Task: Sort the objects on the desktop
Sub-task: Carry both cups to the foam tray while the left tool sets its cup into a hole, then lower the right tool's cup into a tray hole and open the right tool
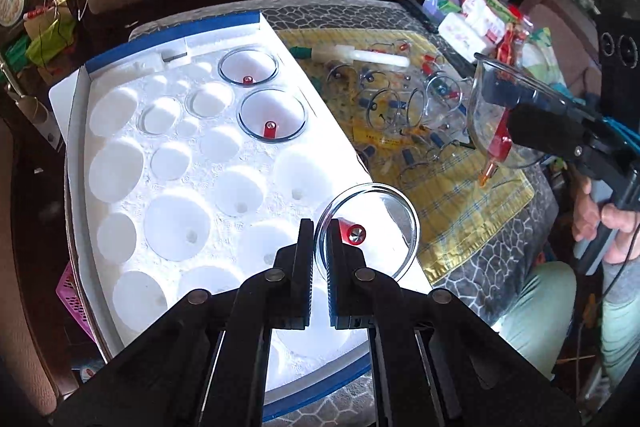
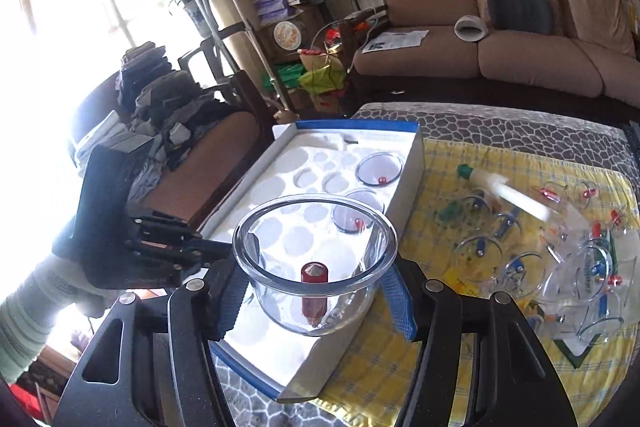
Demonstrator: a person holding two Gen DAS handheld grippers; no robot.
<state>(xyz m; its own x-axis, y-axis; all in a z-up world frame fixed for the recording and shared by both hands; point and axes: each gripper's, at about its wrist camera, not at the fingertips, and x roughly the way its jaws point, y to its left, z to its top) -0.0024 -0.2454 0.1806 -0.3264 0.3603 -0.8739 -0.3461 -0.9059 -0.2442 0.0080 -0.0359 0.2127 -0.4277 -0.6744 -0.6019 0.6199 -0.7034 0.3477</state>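
Sorting has barely begun: only two clear cupping cups [image 1: 248, 66] [image 1: 272, 115] sit in wells near the far edge of the white foam tray [image 1: 132, 211], most wells stay bare, and a heap of loose cups [image 1: 404, 107] lies on the yellow cloth [image 1: 452, 211] beside it. Left tongs [image 1: 319, 239] are pinched almost shut on the rim of a red-valved cup [image 1: 368, 231] above the tray's near-right corner, apparently not yet seated. Right tongs [image 2: 316, 291] stand half wide, clamping a large cup [image 2: 316, 259] by its walls over the tray's near edge.
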